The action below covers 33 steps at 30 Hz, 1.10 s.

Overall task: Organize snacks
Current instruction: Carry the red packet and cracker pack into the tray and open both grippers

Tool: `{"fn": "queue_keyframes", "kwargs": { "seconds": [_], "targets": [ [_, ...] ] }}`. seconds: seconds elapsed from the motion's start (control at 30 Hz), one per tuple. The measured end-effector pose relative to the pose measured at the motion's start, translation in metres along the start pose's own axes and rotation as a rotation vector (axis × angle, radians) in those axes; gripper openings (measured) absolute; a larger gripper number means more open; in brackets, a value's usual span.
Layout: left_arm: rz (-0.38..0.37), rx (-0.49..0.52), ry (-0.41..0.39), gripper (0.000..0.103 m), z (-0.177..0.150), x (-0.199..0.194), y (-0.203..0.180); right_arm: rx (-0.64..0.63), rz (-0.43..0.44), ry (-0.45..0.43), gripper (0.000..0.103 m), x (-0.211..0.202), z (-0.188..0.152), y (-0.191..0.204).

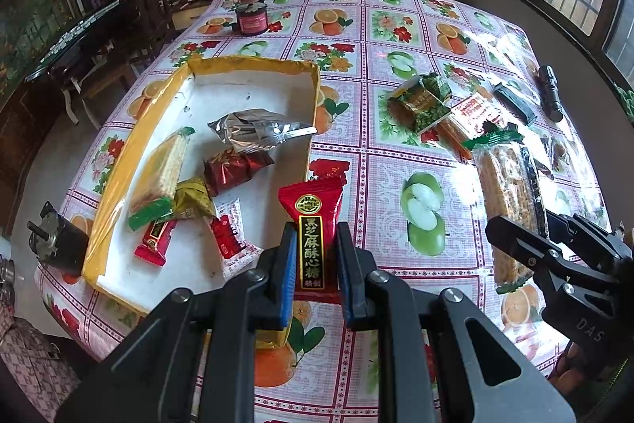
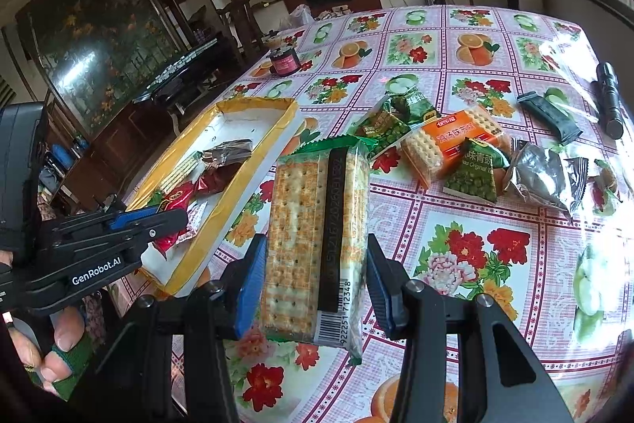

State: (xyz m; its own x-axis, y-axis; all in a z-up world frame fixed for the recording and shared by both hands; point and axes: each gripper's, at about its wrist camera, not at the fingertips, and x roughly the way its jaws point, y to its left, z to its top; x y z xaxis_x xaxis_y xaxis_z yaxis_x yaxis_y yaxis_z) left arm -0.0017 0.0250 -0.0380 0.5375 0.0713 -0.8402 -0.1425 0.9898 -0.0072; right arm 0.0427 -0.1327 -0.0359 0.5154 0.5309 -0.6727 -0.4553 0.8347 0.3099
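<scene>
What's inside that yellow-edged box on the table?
The box holds a cracker pack, a silver pouch, a dark red sweet, a gold packet and small red packets. Anything under them is hidden.

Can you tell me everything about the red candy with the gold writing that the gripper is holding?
The red candy is a small, shiny plastic packet with crimped, zigzag ends. A black strip with gold Chinese letters runs down its middle, under a round gold emblem. It stands upright, pinched at its lower half between the closed jaws of the left gripper, whose blue pads press its sides. It hangs above the flowery tablecloth, beside the near corner of the yellow-edged box.
</scene>
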Motion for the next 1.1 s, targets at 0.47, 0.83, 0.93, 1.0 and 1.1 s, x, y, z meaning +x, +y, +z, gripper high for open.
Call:
{"fn": "queue_keyframes", "kwargs": {
  "seconds": [0.47,0.83,0.93,1.0,1.1],
  "targets": [
    [0.030,-0.040,-0.001,0.020,-0.006,0.003,0.027,-0.052,0.054,0.042,0.047,0.021,0.004,0.028],
    [0.083,-0.121,0.019,0.020,-0.013,0.010,0.074,-0.152,0.133,0.078,0.047,0.055,0.022,0.081],
    [0.092,-0.138,0.024,0.020,-0.014,0.012,0.084,-0.165,0.153,0.091,0.047,0.066,0.027,0.091],
    [0.097,-0.146,0.024,0.020,-0.015,0.012,0.089,-0.170,0.164,0.099,0.047,0.072,0.029,0.098],
    [0.105,-0.156,0.028,0.020,-0.014,0.013,0.095,-0.173,0.175,0.106,0.047,0.078,0.033,0.103]
  ]
}}
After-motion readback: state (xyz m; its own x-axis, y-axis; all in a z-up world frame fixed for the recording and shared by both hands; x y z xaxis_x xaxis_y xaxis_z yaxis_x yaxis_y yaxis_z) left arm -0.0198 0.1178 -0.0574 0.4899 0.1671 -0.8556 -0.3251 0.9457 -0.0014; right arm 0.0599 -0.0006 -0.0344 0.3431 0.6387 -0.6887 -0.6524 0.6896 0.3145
